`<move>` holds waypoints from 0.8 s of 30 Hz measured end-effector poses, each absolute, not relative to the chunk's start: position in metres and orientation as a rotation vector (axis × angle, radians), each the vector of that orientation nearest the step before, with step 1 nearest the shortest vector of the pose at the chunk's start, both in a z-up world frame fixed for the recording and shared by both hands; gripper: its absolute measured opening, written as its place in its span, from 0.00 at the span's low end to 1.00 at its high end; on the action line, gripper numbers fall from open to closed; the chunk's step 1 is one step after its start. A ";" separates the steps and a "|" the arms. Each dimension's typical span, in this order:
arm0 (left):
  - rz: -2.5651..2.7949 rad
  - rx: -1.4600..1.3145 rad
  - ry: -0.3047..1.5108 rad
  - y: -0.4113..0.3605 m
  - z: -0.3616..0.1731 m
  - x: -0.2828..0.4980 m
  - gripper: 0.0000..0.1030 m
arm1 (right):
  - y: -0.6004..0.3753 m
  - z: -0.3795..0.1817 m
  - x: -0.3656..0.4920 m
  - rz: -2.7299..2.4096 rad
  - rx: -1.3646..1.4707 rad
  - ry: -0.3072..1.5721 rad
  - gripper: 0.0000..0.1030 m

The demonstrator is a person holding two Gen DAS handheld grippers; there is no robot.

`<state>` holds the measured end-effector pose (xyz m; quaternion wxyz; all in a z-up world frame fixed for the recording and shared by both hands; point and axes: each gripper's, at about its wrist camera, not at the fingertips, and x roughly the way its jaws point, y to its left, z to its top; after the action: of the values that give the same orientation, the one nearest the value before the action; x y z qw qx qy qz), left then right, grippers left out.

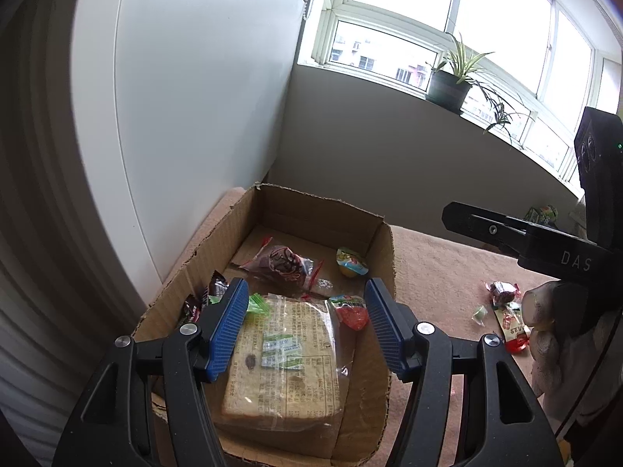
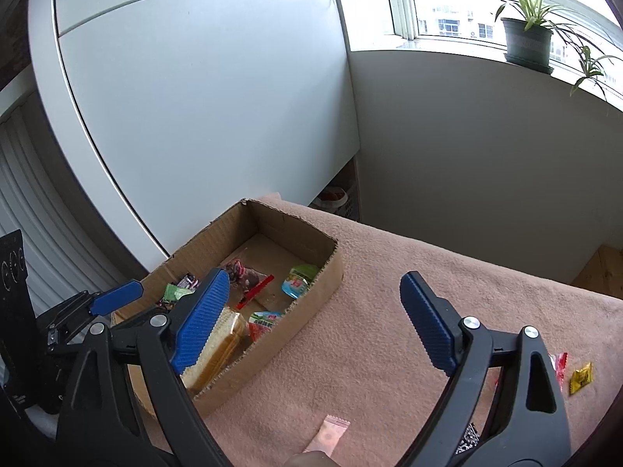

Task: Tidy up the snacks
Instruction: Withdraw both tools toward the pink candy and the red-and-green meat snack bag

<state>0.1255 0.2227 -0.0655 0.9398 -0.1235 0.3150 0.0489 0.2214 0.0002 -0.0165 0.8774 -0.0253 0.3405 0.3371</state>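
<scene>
An open cardboard box point(image 1: 383, 257) stands on a peach blanket point(image 1: 440, 272). In it lie a wrapped bread slice point(image 1: 280, 366), a dark brown wrapped snack point(image 1: 282, 262), a jelly cup point(image 1: 352, 262), a red packet point(image 1: 352, 315) and dark candies point(image 1: 206, 295). My left gripper point(image 1: 307, 319) hangs open over the bread, pads apart from it. My right gripper point(image 2: 315, 284) is wide open above the box's point(image 2: 311, 311) right wall, with nothing between its fingers. The bread point(image 2: 226, 334) shows behind its left finger.
Loose sweets point(image 1: 504, 292) and a red strip pack point(image 1: 514, 330) lie on the blanket right of the box, near a person's hand point(image 1: 545, 323). A pink sachet point(image 2: 329, 434) and a yellow candy point(image 2: 581, 377) lie nearer. A white cabinet point(image 2: 194, 97) stands behind the box.
</scene>
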 end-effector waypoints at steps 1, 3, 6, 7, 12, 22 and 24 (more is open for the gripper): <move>0.091 -0.254 0.642 0.219 -0.065 0.124 0.60 | -0.008 -0.018 0.219 0.690 -0.057 0.711 0.89; 0.069 -0.257 0.641 0.211 -0.065 0.122 0.60 | -0.029 -0.020 0.214 0.652 -0.063 0.713 0.89; 0.036 -0.257 0.646 0.198 -0.065 0.119 0.60 | -0.066 -0.025 0.208 0.592 -0.047 0.719 0.89; 0.025 -0.257 0.648 0.193 -0.066 0.118 0.60 | -0.079 -0.027 0.208 0.569 -0.039 0.723 0.89; -0.039 -0.250 0.661 0.166 -0.069 0.113 0.60 | -0.146 -0.044 0.210 0.445 0.010 0.767 0.89; -0.166 -0.187 0.768 0.104 -0.102 0.125 0.60 | -0.189 -0.093 0.232 0.328 -0.003 0.922 0.89; -0.175 -0.163 0.792 0.093 -0.109 0.130 0.60 | -0.187 -0.103 0.235 0.322 -0.001 0.944 0.89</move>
<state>0.1295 0.0933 -0.1092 0.9158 -0.0790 0.3846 -0.0851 0.2353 -0.1867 -0.1029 0.8781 -0.0004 0.4529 0.1543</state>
